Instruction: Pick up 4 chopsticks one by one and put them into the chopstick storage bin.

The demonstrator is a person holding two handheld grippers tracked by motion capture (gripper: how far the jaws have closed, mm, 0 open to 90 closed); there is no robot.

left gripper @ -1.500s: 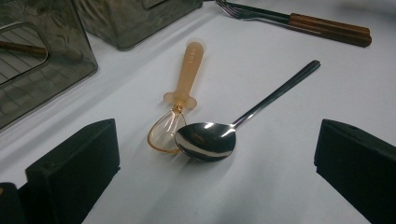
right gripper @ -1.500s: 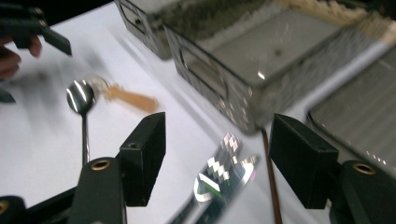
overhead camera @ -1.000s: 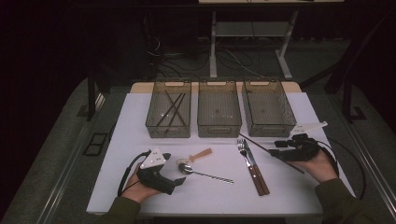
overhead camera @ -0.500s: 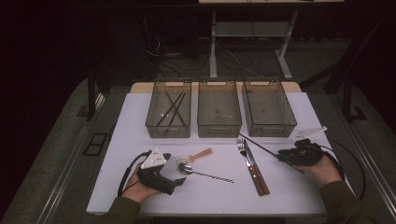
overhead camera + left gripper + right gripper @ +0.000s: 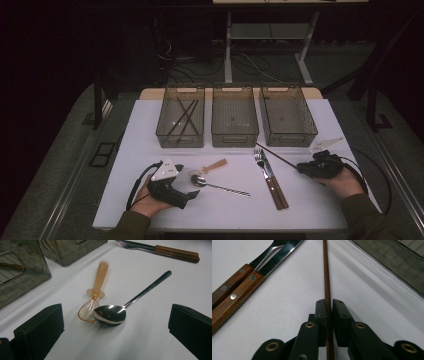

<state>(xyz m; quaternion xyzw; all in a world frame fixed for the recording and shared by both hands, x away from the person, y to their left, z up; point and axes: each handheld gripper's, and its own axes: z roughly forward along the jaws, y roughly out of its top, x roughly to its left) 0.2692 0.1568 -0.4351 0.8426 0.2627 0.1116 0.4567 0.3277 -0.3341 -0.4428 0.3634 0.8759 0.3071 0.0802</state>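
A thin dark wooden chopstick (image 5: 277, 156) lies slanted on the white table, its tip pointing toward the bins. My right gripper (image 5: 301, 168) has just been closing and is now shut on its near end. In the right gripper view the jaws (image 5: 329, 305) pinch the chopstick (image 5: 326, 272) between them. My left gripper (image 5: 192, 194) rests on the table at the front left, open. Just ahead of its wide jaws (image 5: 116, 327) a metal spoon (image 5: 110, 315) overlaps the bowl of an orange plastic spoon (image 5: 98, 280).
Three clear bins stand in a row at the back: the left bin (image 5: 165, 131) holds several dark chopsticks, beside the middle bin (image 5: 235, 136) and right bin (image 5: 287, 137). A fork and knife with wooden handles (image 5: 272, 182) lie side by side between the grippers.
The right gripper's jaws have closed onto the chopstick's near end, and that hand has shifted slightly. The left gripper and the spoons have stayed put.
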